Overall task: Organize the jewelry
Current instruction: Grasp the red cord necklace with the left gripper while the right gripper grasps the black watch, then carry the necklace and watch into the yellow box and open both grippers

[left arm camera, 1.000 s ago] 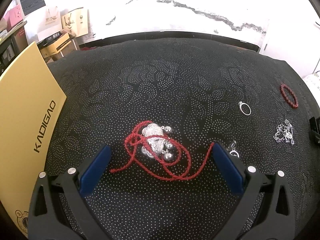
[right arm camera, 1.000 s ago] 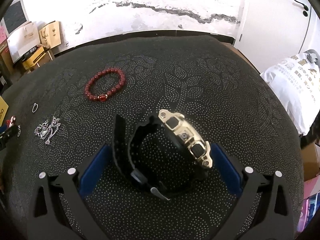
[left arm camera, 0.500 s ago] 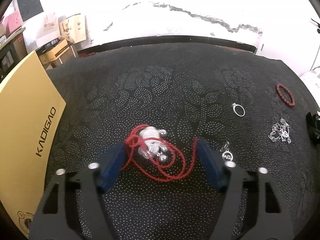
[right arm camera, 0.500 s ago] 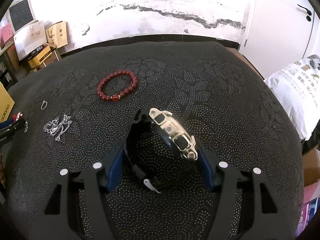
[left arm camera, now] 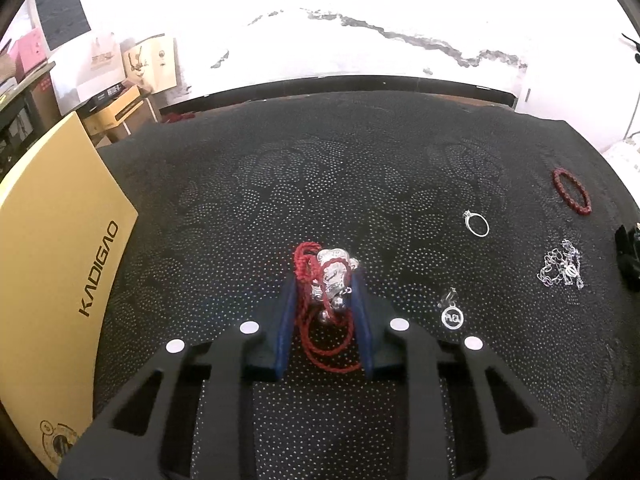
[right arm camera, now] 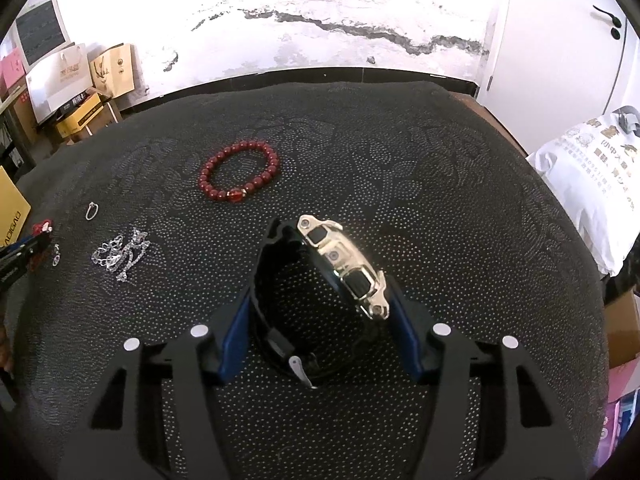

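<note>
My left gripper (left arm camera: 323,292) is shut on a red cord necklace with silver charms (left arm camera: 332,276), bunched between the blue pads on the black dotted cloth (left arm camera: 320,168). My right gripper (right arm camera: 320,300) is shut on a black-strapped watch with a gold case (right arm camera: 344,264), which stands on edge between the pads. A red bead bracelet (right arm camera: 240,176) lies beyond the watch; it also shows in the left wrist view (left arm camera: 571,191). A silver chain (right arm camera: 120,254), a silver ring (left arm camera: 476,224) and a small pendant (left arm camera: 452,314) lie between the two grippers.
A tan KADIGAO box (left arm camera: 56,248) lies at the cloth's left edge. Cardboard boxes and bags (right arm camera: 76,92) stand by the far wall. A white printed sack (right arm camera: 588,176) sits off the right edge.
Both grippers have closed from wide open: the left onto the red cord necklace, bunching it up, the right onto the watch, squeezing its strap loop narrower.
</note>
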